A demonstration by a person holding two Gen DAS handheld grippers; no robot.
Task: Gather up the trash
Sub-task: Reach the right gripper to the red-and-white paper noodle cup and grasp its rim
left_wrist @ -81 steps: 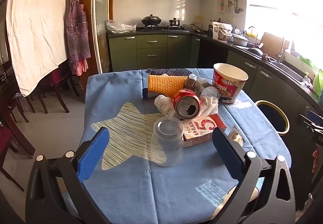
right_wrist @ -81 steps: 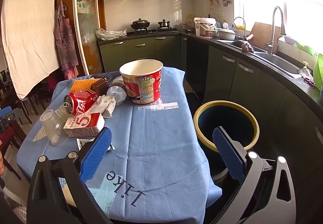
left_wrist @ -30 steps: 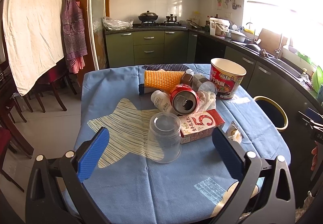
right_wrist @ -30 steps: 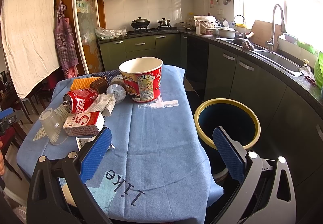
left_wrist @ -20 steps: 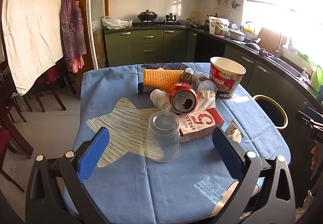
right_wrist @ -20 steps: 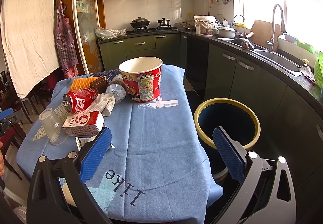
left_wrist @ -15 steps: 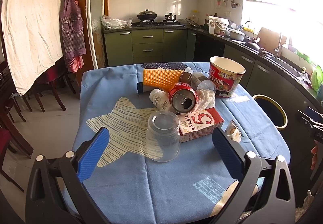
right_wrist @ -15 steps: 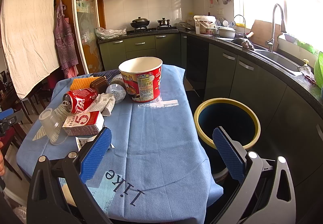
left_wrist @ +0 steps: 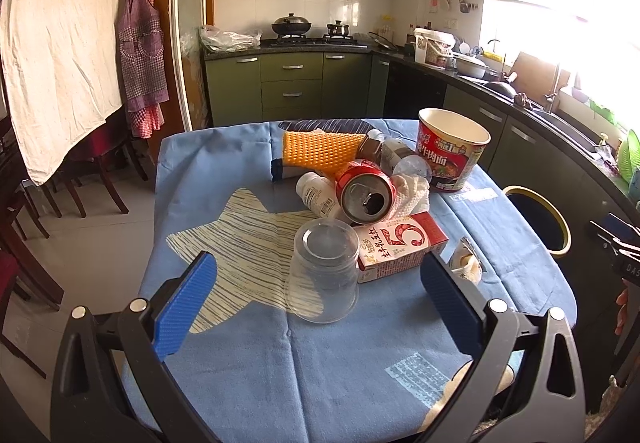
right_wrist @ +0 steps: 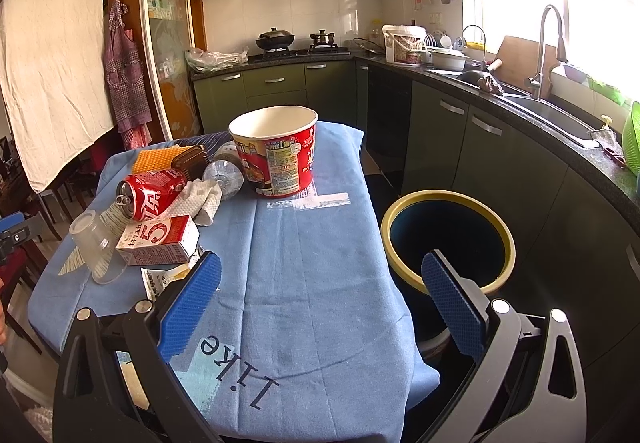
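We hold our left gripper and right gripper with fingers spread wide, empty. Trash clusters on the blue tablecloth: clear cup at twelve o'clock of the left gripper, touching a red carton; soda can behind. The bin stands at one o'clock of the right gripper.

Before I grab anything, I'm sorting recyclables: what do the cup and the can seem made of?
The cup looks like thin clear plastic: the striped cloth shows through it. The can looks like painted metal, probably aluminium: bare silvery top with a pull-tab opening.
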